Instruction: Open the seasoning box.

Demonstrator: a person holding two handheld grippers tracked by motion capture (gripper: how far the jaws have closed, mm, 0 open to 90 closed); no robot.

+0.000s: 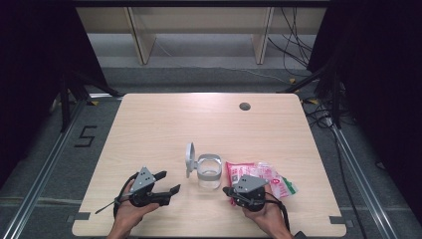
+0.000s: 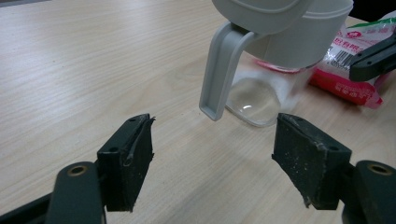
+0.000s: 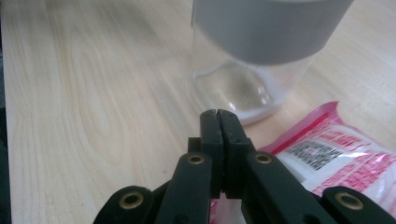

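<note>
On the table (image 1: 149, 124): one jar (image 1: 209, 172), one pouch (image 1: 268, 179) (left jaws wide and empty, right closed).

High view is looking down and forward over the whole desk (image 1: 149, 124); both gripper views are sitting low and close, sharing the clear jar (image 2: 261, 100) and pink packet (image 3: 336, 154).

Your left gripper (image 1: 168, 182) rests low over the table, jaws spread wide with nothing between them. Your right gripper (image 1: 227, 191) points left, jaws pressed together, empty.
</note>
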